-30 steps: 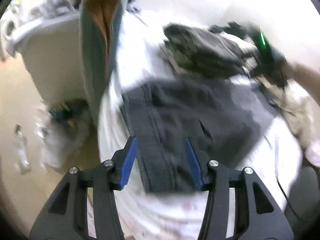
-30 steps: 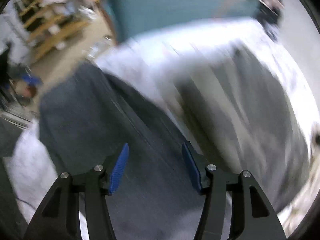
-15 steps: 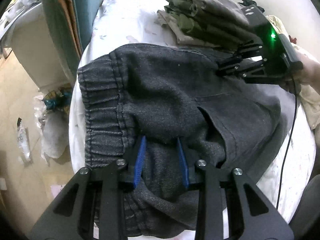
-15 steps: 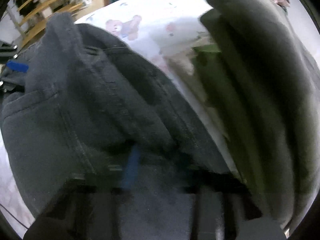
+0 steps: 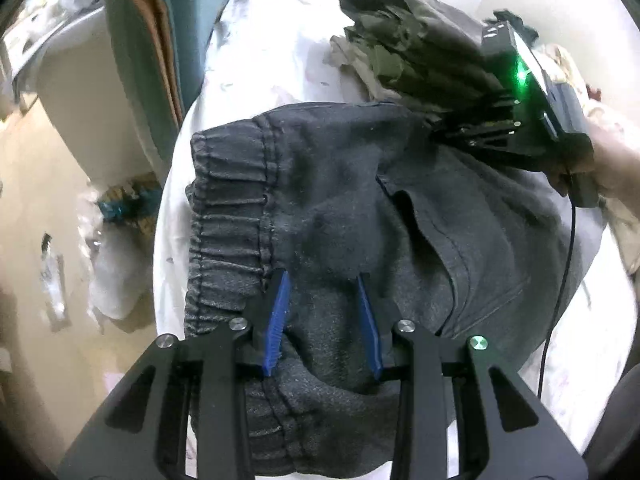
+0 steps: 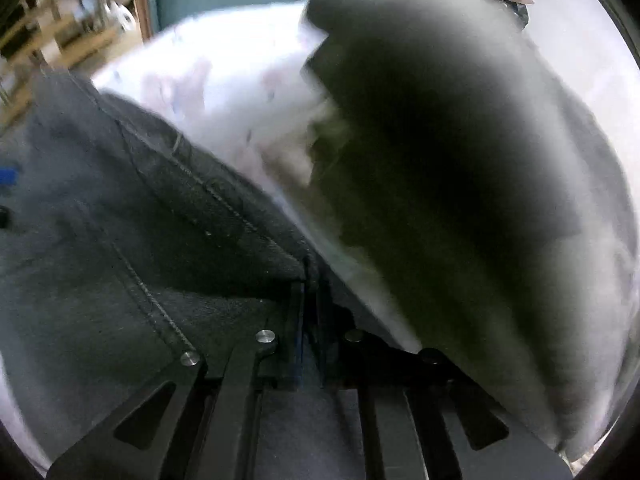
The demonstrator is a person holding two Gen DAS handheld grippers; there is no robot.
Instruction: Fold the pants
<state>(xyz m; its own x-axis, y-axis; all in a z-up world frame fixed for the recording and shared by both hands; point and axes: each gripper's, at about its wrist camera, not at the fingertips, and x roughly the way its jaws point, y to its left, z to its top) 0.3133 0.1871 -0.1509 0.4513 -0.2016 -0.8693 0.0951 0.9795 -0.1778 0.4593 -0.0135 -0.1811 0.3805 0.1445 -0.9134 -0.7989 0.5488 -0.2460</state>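
Observation:
Dark grey pants (image 5: 340,200) with an elastic waistband lie on a white sheet (image 5: 260,60). My left gripper (image 5: 322,280) rests on the pants near the waistband, its blue pads partly closed around a bunched ridge of the fabric. My right gripper (image 5: 444,128) shows in the left wrist view at the far right edge of the pants. In the right wrist view my right gripper (image 6: 310,280) has its fingers together, pinching the pants' edge (image 6: 200,208).
A pile of olive-green folded clothes (image 5: 412,48) lies just beyond the pants and fills the right of the right wrist view (image 6: 440,180). A teal board (image 5: 136,40) and floor clutter (image 5: 120,200) are to the left of the bed.
Both grippers came down onto the pants. The left narrowed around a fold of fabric near the waistband. The right went from open to shut on the far edge.

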